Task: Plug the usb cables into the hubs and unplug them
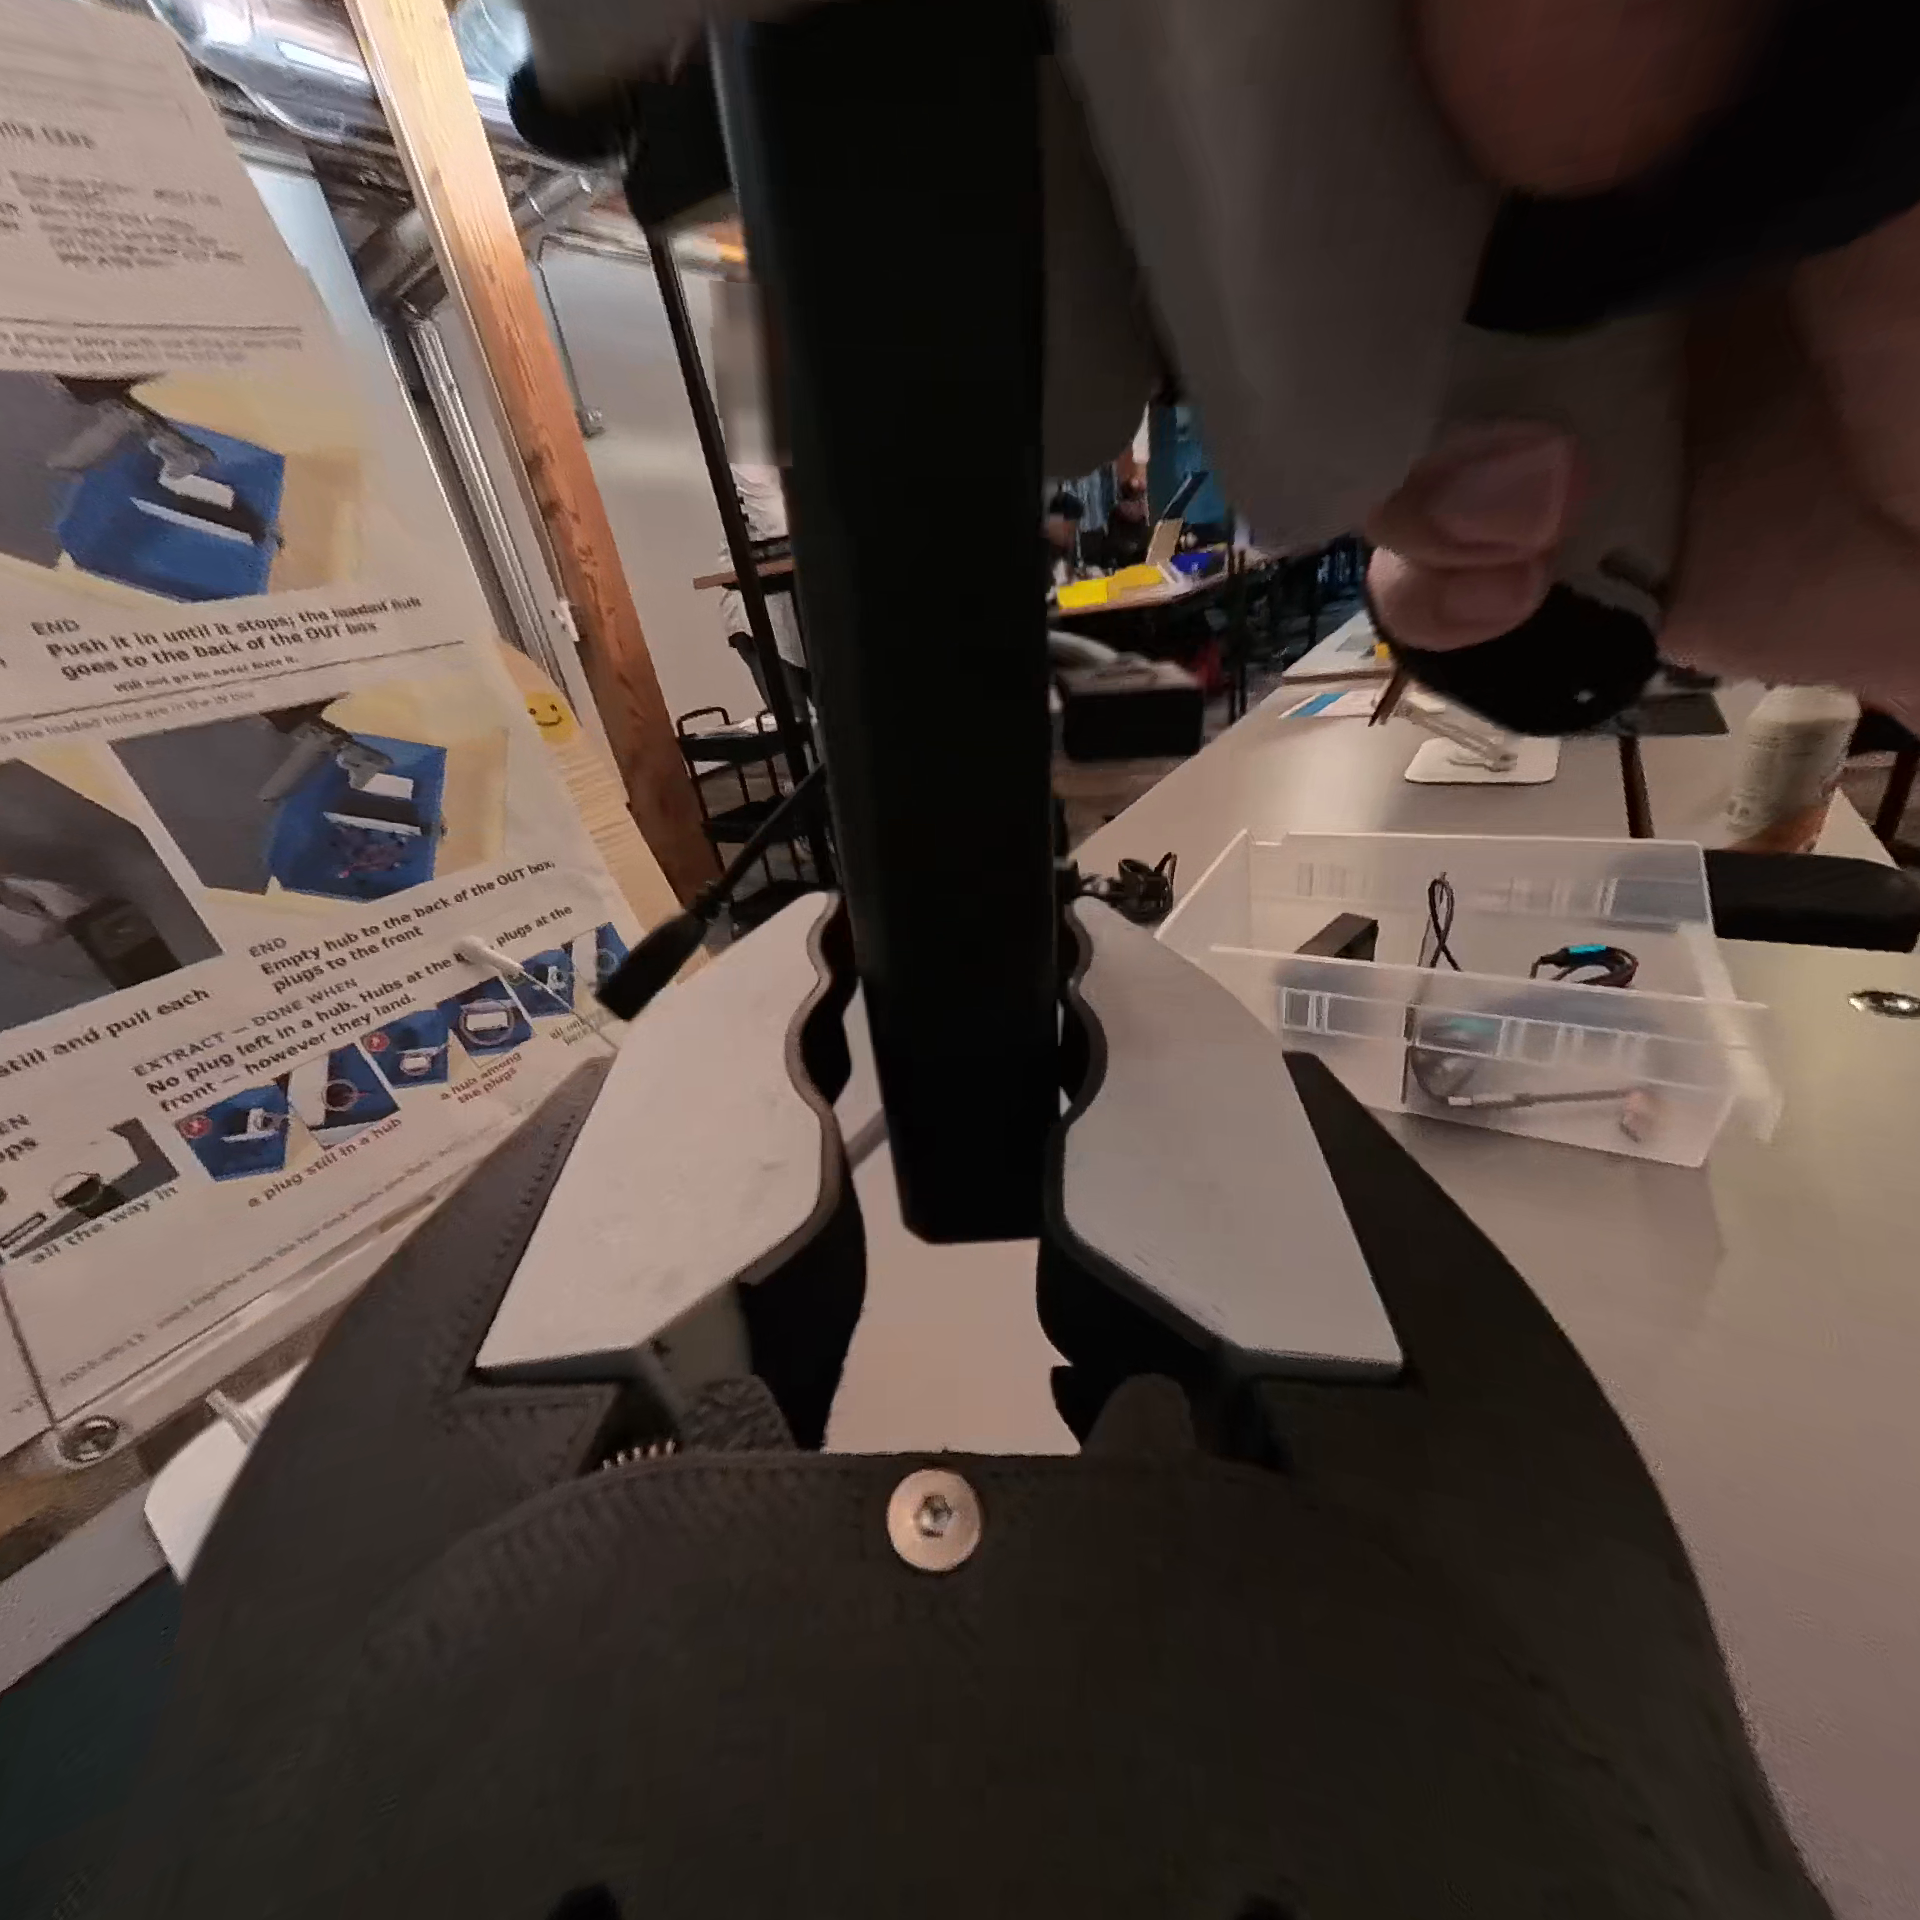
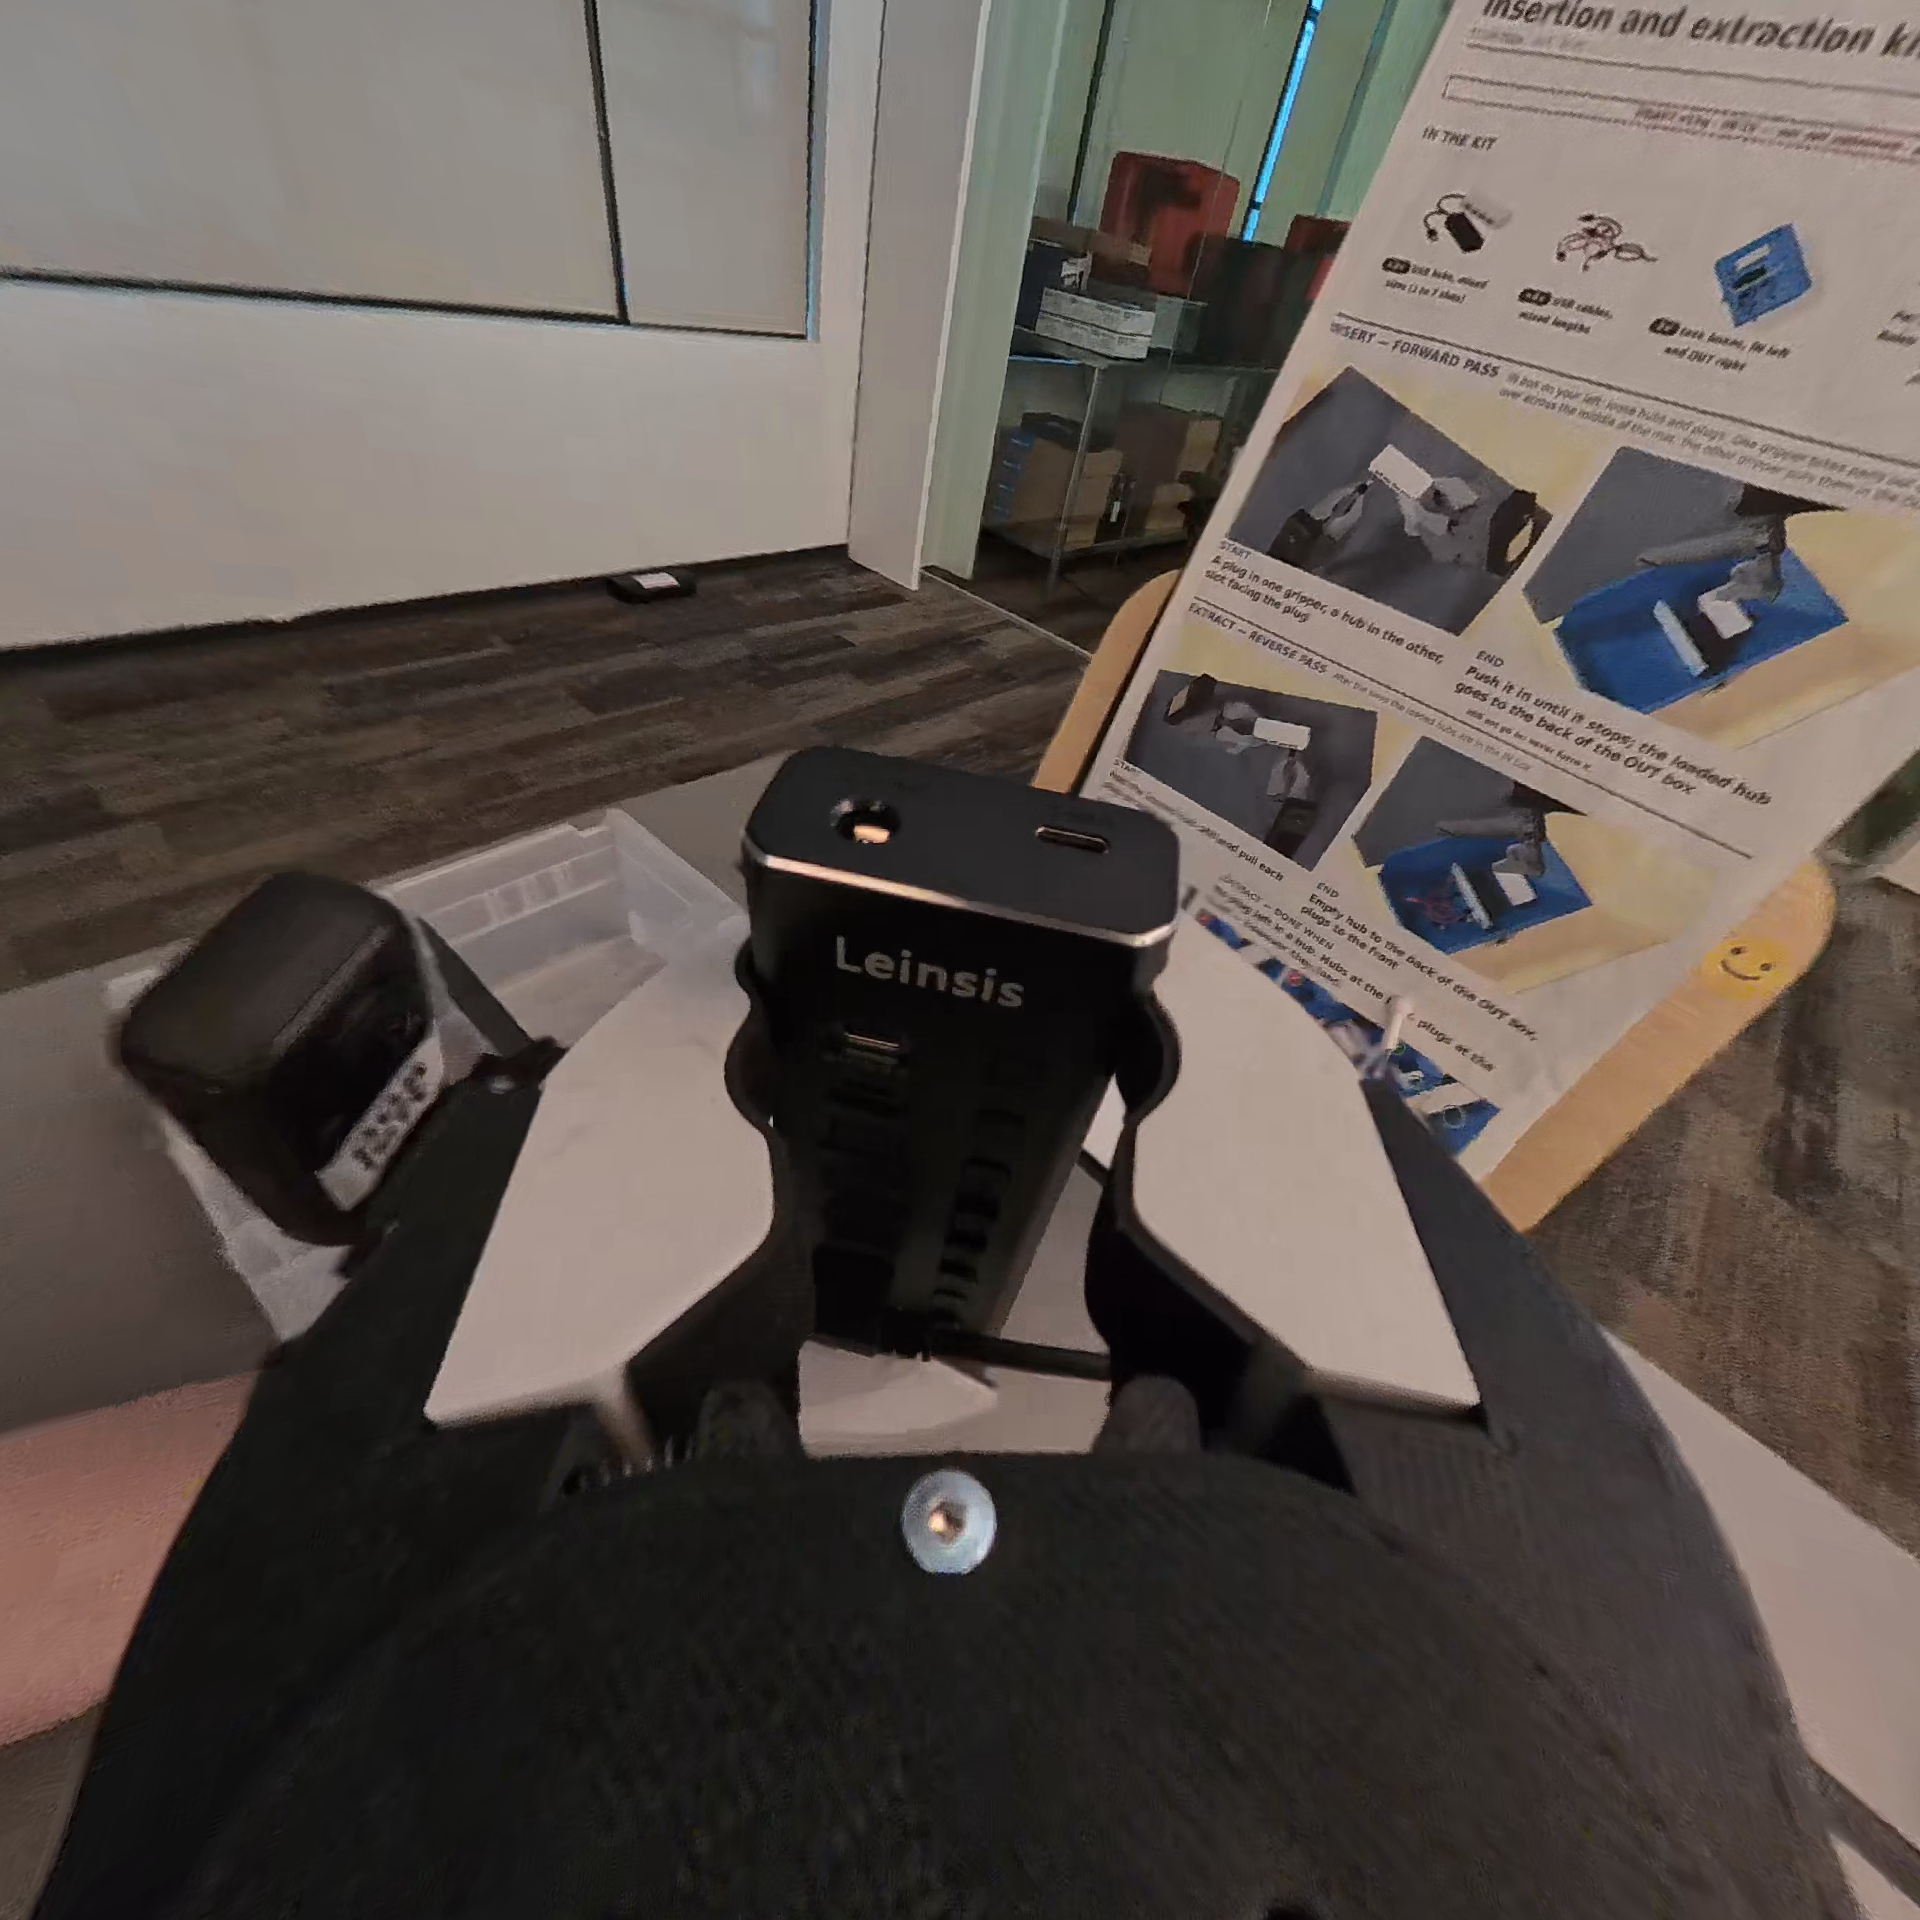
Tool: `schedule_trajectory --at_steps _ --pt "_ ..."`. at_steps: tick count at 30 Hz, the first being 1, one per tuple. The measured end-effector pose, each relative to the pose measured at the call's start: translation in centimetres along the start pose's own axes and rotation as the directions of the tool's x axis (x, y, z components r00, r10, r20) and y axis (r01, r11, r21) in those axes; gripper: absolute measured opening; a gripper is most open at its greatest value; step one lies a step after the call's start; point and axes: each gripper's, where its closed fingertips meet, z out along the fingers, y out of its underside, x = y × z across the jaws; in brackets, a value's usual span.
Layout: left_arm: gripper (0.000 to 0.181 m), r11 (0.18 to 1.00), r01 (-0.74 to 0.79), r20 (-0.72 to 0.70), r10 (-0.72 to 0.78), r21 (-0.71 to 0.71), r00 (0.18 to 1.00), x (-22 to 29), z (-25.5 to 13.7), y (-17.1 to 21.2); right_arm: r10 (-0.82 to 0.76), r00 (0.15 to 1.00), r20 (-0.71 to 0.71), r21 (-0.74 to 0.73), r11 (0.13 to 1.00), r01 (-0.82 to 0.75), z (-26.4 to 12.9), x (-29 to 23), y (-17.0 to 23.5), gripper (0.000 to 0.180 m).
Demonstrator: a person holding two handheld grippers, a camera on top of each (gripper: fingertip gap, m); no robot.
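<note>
My right gripper [image 2: 956, 997] is shut on a black hub [image 2: 956, 935], which stands up between the pads with its end ports facing away. A thin black cable [image 2: 1039, 1356] leaves its near end. My left gripper [image 1: 951, 935] is closed against the sides of a long black hub [image 1: 935, 623] that runs up out of the frame. A black plug on a cable [image 1: 655, 966] hangs to its left. Loose cables [image 1: 1579, 966] lie in a clear box [image 1: 1662, 1132] to the right.
A printed instruction sheet [image 1: 260, 727] stands at the left, and shows at the right in the right wrist view [image 2: 1558, 520]. A clear bin [image 2: 582, 914] lies behind a black block with a white label [image 2: 281, 1049]. A person's hand [image 1: 1455, 561] is at the upper right. The grippers' ends are close to 10 cm from one another.
</note>
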Motion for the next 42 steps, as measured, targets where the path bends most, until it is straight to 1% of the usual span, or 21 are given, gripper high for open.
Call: schedule_trajectory --at_steps 3,6,7,8,10,12,15,17,19,20,22,23,24,25,26,29,31,34,37,41,42 --pt "0.037 1.000 0.014 -0.011 -0.014 -0.003 1.000 0.4 -0.2 -0.6 -0.067 0.996 -0.057 -0.022 0.998 0.066 0.0 0.3 0.3 0.065" --pt "0.039 0.998 0.055 -0.051 -0.056 -0.017 0.997 1.0 -0.1 -0.7 -0.040 0.998 -0.041 -0.018 0.999 0.039 -0.2 -0.1 0.6 0.067" --pt "0.038 0.998 0.061 -0.069 -0.063 -0.033 0.996 1.3 0.0 -0.5 -0.040 0.999 -0.035 -0.021 0.999 0.039 -0.2 -0.3 0.7 0.067" --pt "0.029 0.997 0.058 -0.079 -0.062 -0.046 0.995 1.5 0.1 -0.3 -0.048 0.998 -0.040 -0.025 0.999 0.047 -0.3 -0.4 0.9 0.067" --pt "0.029 0.996 0.048 -0.067 -0.053 -0.080 0.996 1.3 0.2 0.3 -0.076 0.996 -0.047 -0.036 0.997 0.075 -0.3 -0.5 1.3 0.065" --pt "0.028 0.997 0.028 -0.028 -0.030 -0.073 0.999 0.7 0.2 0.5 -0.098 0.994 -0.037 -0.036 0.995 0.097 -0.2 -0.8 1.4 0.065" --pt "0.029 1.000 -0.002 0.034 0.002 -0.014 0.999 0.1 0.0 -0.1 -0.104 0.994 0.045 0.009 0.995 0.104 -0.4 -2.0 0.6 0.062" --pt "0.028 1.000 -0.015 0.079 0.013 0.026 0.997 -0.4 -0.4 -0.8 -0.142 0.987 0.078 0.074 0.988 0.136 -1.1 -2.8 -0.5 0.067" --pt "0.029 0.999 -0.025 0.104 0.020 0.038 0.994 -0.9 -0.9 -1.2 -0.224 0.975 -0.014 0.139 0.965 0.223 -2.7 -2.1 -1.5 0.070" --pt "0.029 0.999 -0.029 0.119 0.025 0.033 0.993 -1.2 -1.1 -1.3 -0.292 0.953 -0.076 0.190 0.935 0.301 -3.9 -1.9 -2.1 0.069" --pt "0.029 0.999 -0.022 0.124 0.016 0.040 0.992 -1.5 -1.4 -1.6 -0.461 0.864 -0.205 0.294 0.812 0.503 -6.4 -2.7 -2.5 0.056" --pt "0.029 0.999 -0.012 0.119 0.006 0.049 0.993 -1.5 -1.5 -1.8 -0.568 0.785 -0.245 0.330 0.713 0.619 -7.2 -4.0 -1.8 0.042" --pt "0.029 0.998 -0.004 0.116 -0.003 0.059 0.993 -1.5 -1.6 -1.9 -0.670 0.681 -0.294 0.324 0.601 0.731 -7.5 -5.0 -0.8 0.033" --pt "0.029 0.998 -0.002 0.113 -0.006 0.067 0.994 -1.4 -1.7 -2.1 -0.764 0.566 -0.308 0.279 0.496 0.822 -7.2 -5.9 0.8 0.029" --pt "0.029 0.998 -0.007 0.112 -0.001 0.069 0.994 -1.3 -1.7 -2.2 -0.836 0.467 -0.288 0.211 0.421 0.882 -6.5 -6.3 2.5 0.025" --pt "0.029 0.997 -0.032 0.118 0.024 0.070 0.993 -1.1 -1.6 -2.2 -0.911 0.341 -0.232 0.051 0.338 0.940 -4.4 -5.7 5.4 0.024" --pt "0.028 0.997 -0.036 0.114 0.028 0.072 0.993 -0.9 -1.5 -2.2 -0.928 0.254 -0.272 -0.034 0.274 0.961 -4.0 -4.8 5.2 0.018" --pt "0.028 0.997 -0.031 0.106 0.023 0.071 0.994 -0.8 -1.5 -2.2 -0.949 0.192 -0.250 -0.152 0.234 0.960 -3.3 -3.5 5.4 0.018" --pt "0.028 0.998 -0.025 0.090 0.019 0.063 0.996 -0.6 -1.5 -2.2 -0.960 0.146 -0.240 -0.178 0.191 0.965 -3.1 -3.1 5.5 0.016" --pt "0.028 0.998 -0.027 0.072 0.024 0.048 0.997 -0.2 -1.4 -2.1 -0.965 0.006 -0.262 -0.230 0.068 0.971 -3.1 -3.2 5.3 0.009" --pt "0.028 0.999 -0.026 0.069 0.023 0.042 0.997 -0.2 -1.4 -2.0 -0.966 -0.010 -0.259 -0.241 0.054 0.969 -3.0 -3.1 5.4 0.009"
